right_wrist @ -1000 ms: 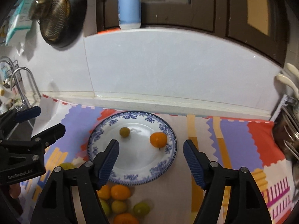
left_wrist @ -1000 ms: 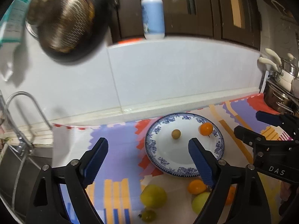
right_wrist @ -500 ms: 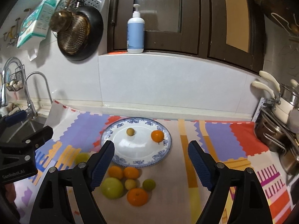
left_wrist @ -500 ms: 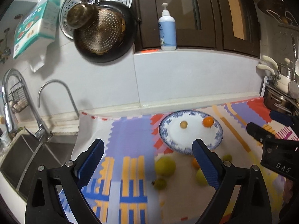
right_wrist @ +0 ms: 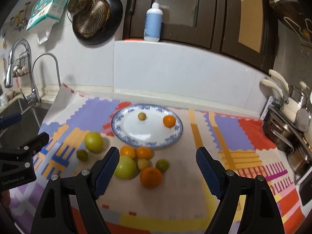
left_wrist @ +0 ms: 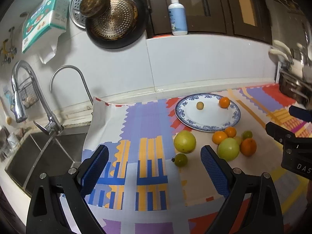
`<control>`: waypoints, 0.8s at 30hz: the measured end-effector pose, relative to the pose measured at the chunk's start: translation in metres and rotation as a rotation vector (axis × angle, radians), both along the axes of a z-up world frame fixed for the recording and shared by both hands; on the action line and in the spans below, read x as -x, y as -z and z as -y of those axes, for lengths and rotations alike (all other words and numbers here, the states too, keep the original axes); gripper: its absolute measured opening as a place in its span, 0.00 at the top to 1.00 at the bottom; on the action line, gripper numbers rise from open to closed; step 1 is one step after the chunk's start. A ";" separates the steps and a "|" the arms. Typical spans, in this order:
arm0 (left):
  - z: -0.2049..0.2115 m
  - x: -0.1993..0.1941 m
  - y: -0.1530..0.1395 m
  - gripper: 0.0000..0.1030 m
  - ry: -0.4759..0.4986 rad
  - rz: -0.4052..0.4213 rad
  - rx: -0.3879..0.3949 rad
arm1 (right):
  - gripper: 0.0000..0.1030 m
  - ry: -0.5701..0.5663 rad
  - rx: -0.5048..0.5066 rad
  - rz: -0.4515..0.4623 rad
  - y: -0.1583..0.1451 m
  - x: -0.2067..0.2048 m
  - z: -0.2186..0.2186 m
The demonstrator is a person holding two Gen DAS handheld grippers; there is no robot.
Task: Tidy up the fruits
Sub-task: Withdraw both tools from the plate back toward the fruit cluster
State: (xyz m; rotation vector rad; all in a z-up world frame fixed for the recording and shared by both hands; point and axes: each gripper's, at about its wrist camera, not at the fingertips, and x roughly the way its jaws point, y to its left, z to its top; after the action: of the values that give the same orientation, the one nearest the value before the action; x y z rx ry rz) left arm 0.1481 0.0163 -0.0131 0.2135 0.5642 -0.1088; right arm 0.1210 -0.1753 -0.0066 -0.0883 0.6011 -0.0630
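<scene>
Both grippers were spread wide and held nothing: the left gripper (left_wrist: 154,162) hung over the mat (left_wrist: 150,120) near its sink-side edge, the right gripper (right_wrist: 158,164) above the loose fruit. The plate (right_wrist: 136,136) lay toward the mat's back edge, carrying a small yellow fruit (right_wrist: 141,116) and an orange (right_wrist: 169,121). The other fruits (right_wrist: 136,163) clustered just in front of the plate.

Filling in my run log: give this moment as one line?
left gripper: open, empty | right gripper: open, empty | plate: two fruits on it | remaining fruits: on mat
</scene>
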 end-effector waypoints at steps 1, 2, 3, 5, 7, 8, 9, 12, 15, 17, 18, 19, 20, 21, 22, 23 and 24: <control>0.001 0.002 0.003 0.07 0.006 0.005 -0.013 | 0.21 -0.001 -0.002 -0.003 0.003 0.002 0.000; 0.002 0.003 0.005 0.07 0.013 0.006 -0.021 | 0.21 -0.003 -0.003 -0.003 0.006 0.003 0.000; 0.002 0.004 0.007 0.07 0.019 0.001 -0.024 | 0.21 -0.005 -0.006 0.000 0.008 0.005 0.001; 0.003 0.005 0.011 0.07 0.028 -0.017 -0.019 | 0.21 -0.004 -0.006 -0.003 0.013 0.006 0.002; 0.003 0.005 0.016 0.07 0.032 -0.033 -0.017 | 0.21 0.002 -0.011 -0.019 0.018 0.005 0.004; 0.004 0.004 0.019 0.07 0.035 -0.041 -0.018 | 0.21 0.008 -0.015 -0.027 0.020 0.004 0.005; 0.003 0.004 0.021 0.07 0.036 -0.047 -0.019 | 0.21 0.009 -0.019 -0.035 0.022 0.003 0.005; 0.005 -0.001 0.029 0.09 0.044 -0.077 -0.023 | 0.21 0.005 -0.026 -0.072 0.032 0.001 0.004; 0.006 -0.009 0.038 0.11 0.046 -0.105 -0.017 | 0.22 -0.006 -0.035 -0.111 0.043 -0.003 0.002; 0.006 -0.015 0.043 0.14 0.047 -0.126 -0.007 | 0.22 -0.012 -0.032 -0.130 0.048 -0.007 0.001; 0.006 -0.019 0.046 0.15 0.048 -0.142 0.000 | 0.24 -0.013 -0.033 -0.143 0.052 -0.010 0.001; 0.007 -0.022 0.048 0.16 0.051 -0.151 0.000 | 0.25 -0.014 -0.035 -0.151 0.053 -0.012 0.002; 0.008 -0.024 0.051 0.16 0.054 -0.159 0.002 | 0.27 -0.013 -0.033 -0.159 0.056 -0.015 0.002; 0.009 -0.026 0.053 0.16 0.059 -0.164 0.004 | 0.27 -0.011 -0.030 -0.163 0.057 -0.017 0.003; 0.011 -0.028 0.055 0.16 0.065 -0.169 0.004 | 0.28 -0.009 -0.032 -0.169 0.058 -0.020 0.004; 0.012 -0.031 0.057 0.17 0.073 -0.175 0.002 | 0.29 -0.007 -0.037 -0.174 0.060 -0.022 0.005; 0.013 -0.032 0.058 0.17 0.078 -0.178 0.000 | 0.31 -0.007 -0.041 -0.180 0.062 -0.025 0.007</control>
State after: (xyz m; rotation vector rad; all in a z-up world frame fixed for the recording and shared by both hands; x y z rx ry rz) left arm 0.1804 0.0031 -0.0714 0.2272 0.7336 -0.2045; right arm 0.1459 -0.1819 -0.0684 -0.0568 0.7819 -0.0361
